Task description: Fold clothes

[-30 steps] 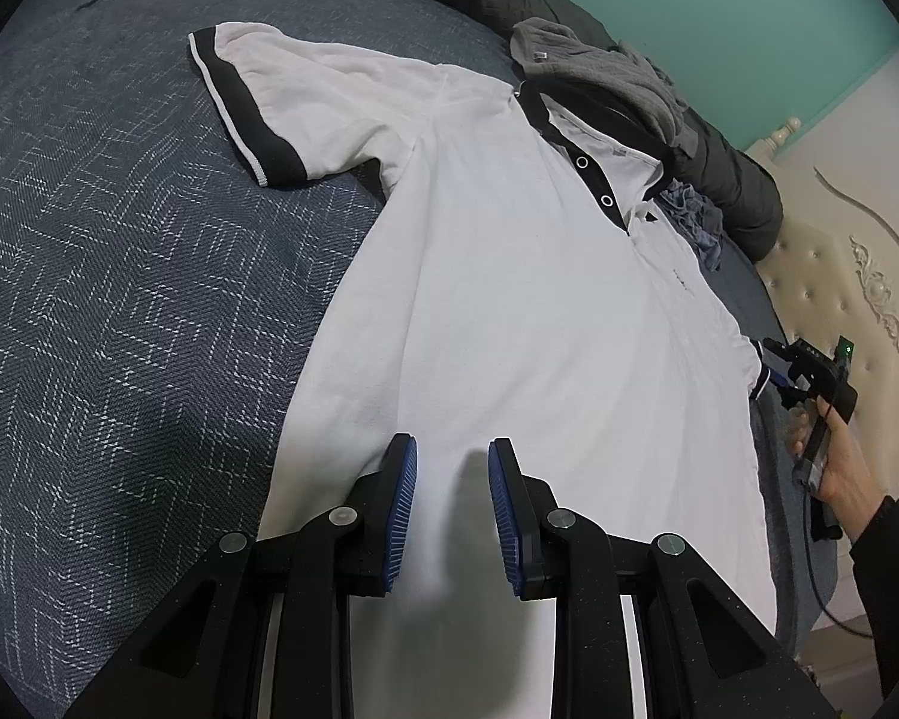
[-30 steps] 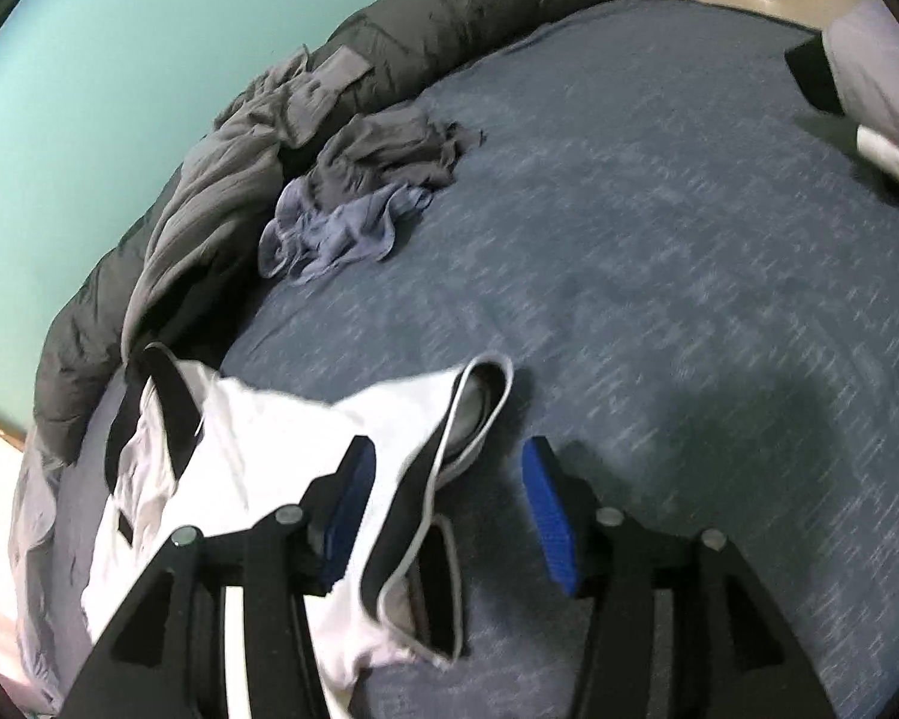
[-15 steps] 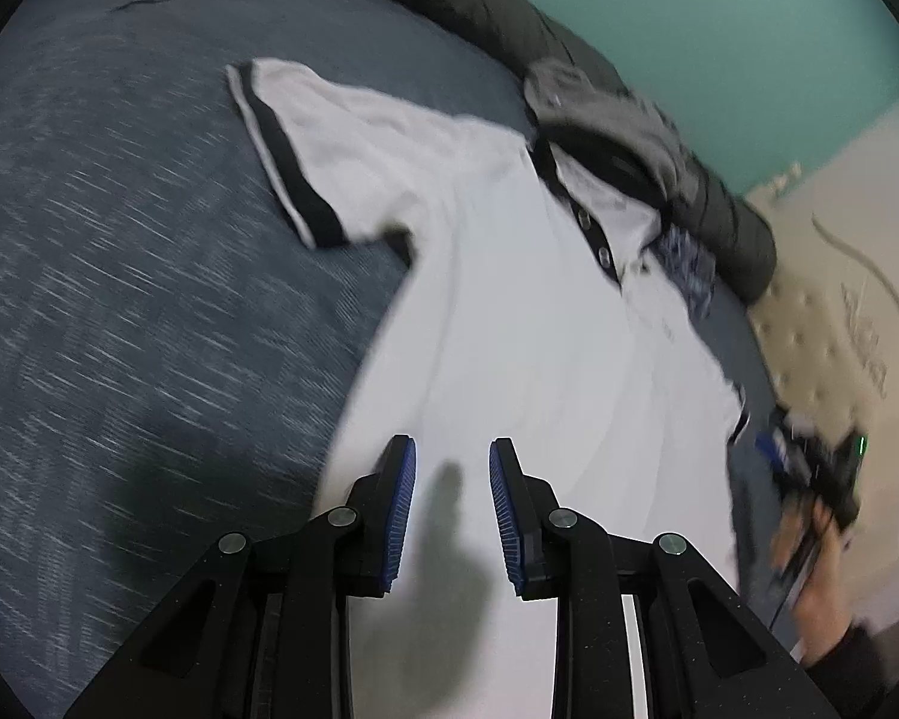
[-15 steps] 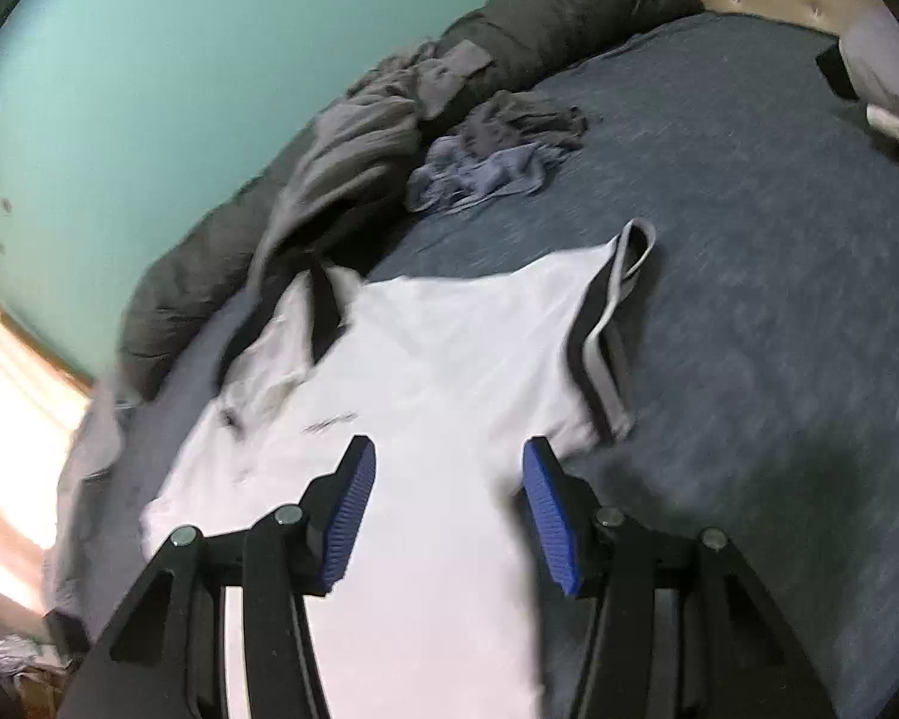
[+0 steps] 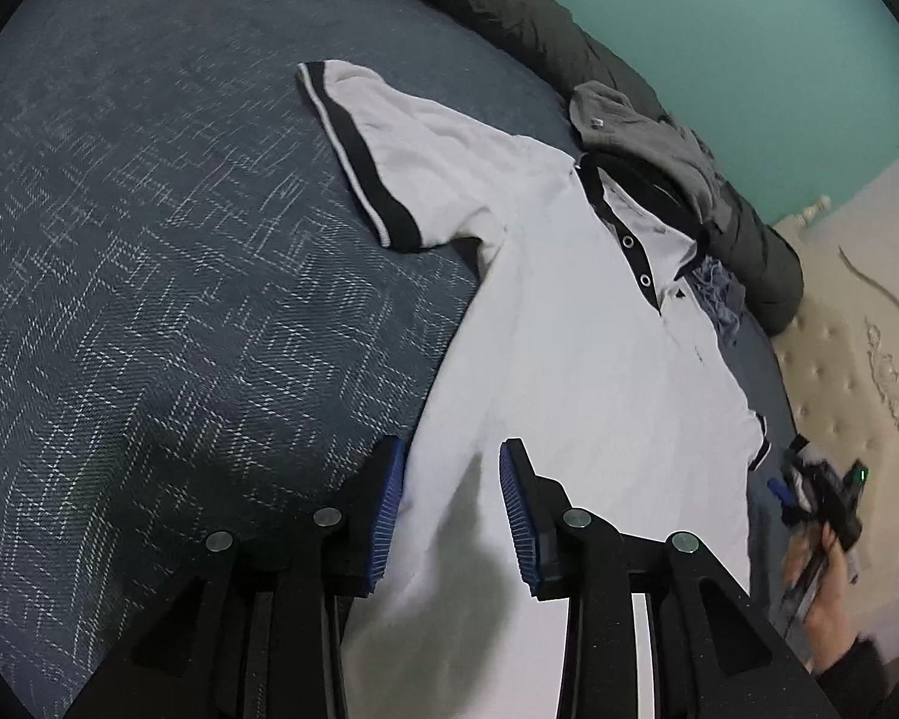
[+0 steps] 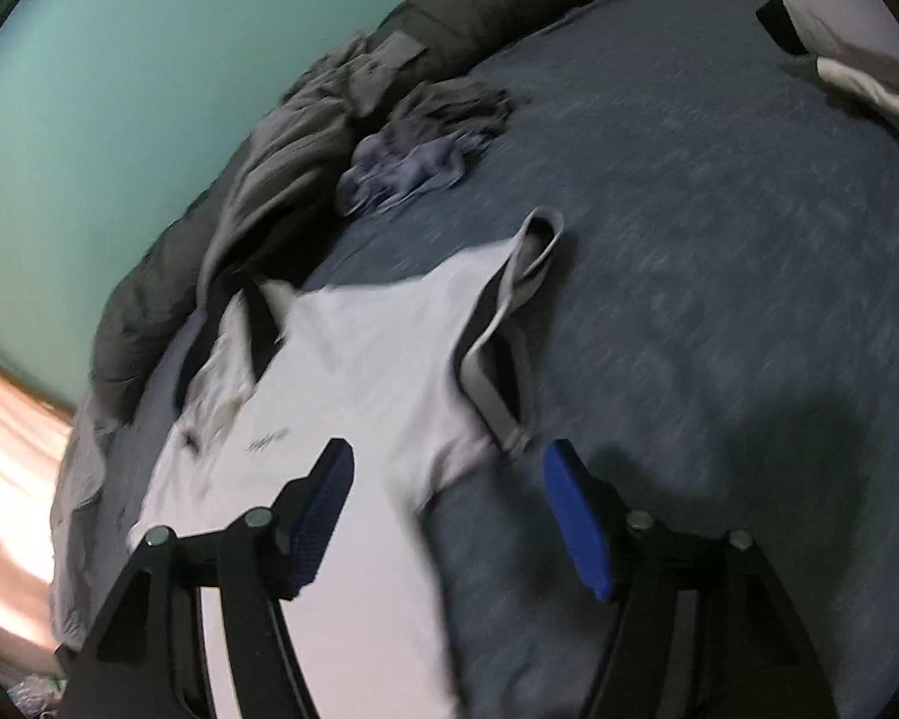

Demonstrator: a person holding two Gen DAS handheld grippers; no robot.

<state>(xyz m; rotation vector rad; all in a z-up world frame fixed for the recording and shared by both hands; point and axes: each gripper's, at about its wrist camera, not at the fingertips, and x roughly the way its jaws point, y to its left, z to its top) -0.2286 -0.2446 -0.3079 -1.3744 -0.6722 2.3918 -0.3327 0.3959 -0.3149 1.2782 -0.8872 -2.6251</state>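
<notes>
A white polo shirt [image 5: 569,359] with black collar and black sleeve bands lies face up, spread flat on the dark blue bed cover [image 5: 150,239]. My left gripper [image 5: 451,446] hovers over the shirt's lower left side edge. Its jaws are opening and nothing is pinched between them. In the right wrist view the shirt [image 6: 377,359] shows its other sleeve [image 6: 497,347] lying flat. My right gripper [image 6: 448,452] hangs above the side seam below that sleeve, jaws opening wide and free of the cloth. The left wrist view also catches the right gripper [image 5: 821,497], held in a hand.
A rolled dark grey duvet [image 5: 509,6] runs along the far edge by the teal wall. A grey garment [image 5: 641,126] and a crumpled blue-grey cloth [image 6: 407,168] lie near the collar. A cream tufted headboard [image 5: 839,371] and a pillow [image 6: 851,30] bound the bed.
The right sleeve, bunched between the right jaws a second ago, now lies flat; the right gripper has drawn back and widened. The left gripper has shifted toward the shirt's left edge and widened slightly.
</notes>
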